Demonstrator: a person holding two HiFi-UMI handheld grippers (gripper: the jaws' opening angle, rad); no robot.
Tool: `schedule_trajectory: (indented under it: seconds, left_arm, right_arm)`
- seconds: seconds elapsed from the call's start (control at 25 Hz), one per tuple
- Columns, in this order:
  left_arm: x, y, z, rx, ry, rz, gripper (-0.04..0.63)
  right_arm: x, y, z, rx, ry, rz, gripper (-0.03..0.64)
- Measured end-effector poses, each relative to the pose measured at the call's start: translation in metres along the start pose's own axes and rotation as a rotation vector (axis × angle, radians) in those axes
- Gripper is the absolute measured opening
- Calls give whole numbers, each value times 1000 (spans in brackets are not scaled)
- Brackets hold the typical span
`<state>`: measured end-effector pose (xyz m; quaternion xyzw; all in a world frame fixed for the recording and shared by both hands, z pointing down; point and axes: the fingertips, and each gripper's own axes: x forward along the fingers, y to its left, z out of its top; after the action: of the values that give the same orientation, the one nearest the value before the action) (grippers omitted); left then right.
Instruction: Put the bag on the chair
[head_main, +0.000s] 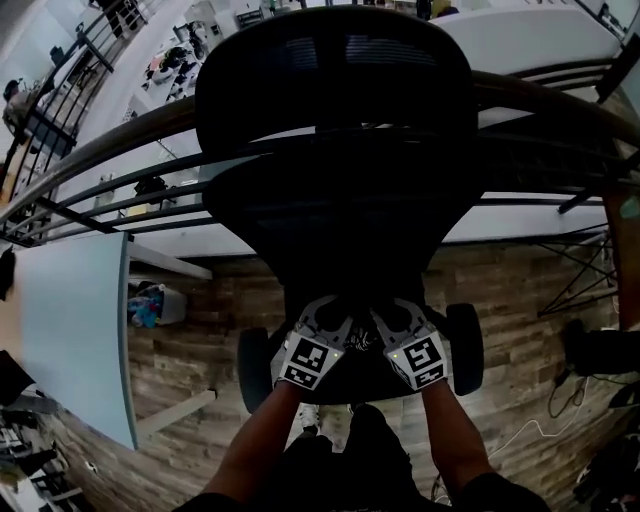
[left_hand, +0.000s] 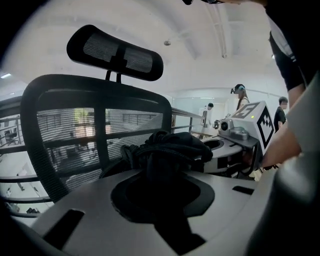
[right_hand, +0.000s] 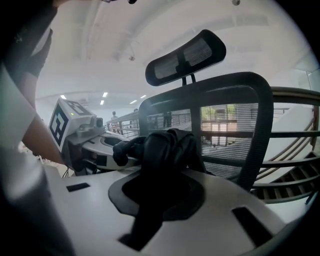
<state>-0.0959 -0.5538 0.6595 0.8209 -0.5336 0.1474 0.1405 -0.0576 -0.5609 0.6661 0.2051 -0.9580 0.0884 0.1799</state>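
Left tool (head_main: 340, 325) and right tool (head_main: 390, 322) both pinch the soft black cloth bag (left_hand: 170, 147) near the black mesh chair (head_main: 335, 90).

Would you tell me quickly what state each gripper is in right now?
Left gripper: jaws shut on the black bag.
Right gripper: jaws shut on the same black bag.

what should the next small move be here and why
Probably lower both grippers a little so the bag settles on the chair, before letting go. The left gripper and right gripper are each shut on bunched black fabric of the bag, side by side in front of the mesh back. Whether it rests on the seat cannot be told.
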Motion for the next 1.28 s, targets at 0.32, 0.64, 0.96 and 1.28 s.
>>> schedule_trajectory:
  seconds: [0.32,0.64,0.96,1.28]
  left_arm:
    - [18,8,-22,-34,52,17,89]
    - [30,10,-37,-50,68,24,91]
    - [35,15,-44,23,80,82,101]
    - [43,18,-61,15,107,87,122]
  right_arm:
    - [16,-10,-23,41,46,13,51]
    - [23,-16,-40,78,56,3,51]
    - [28,-19,-46,76,77,11,52]
    - [34,-24,-59,36,71,-79,60]
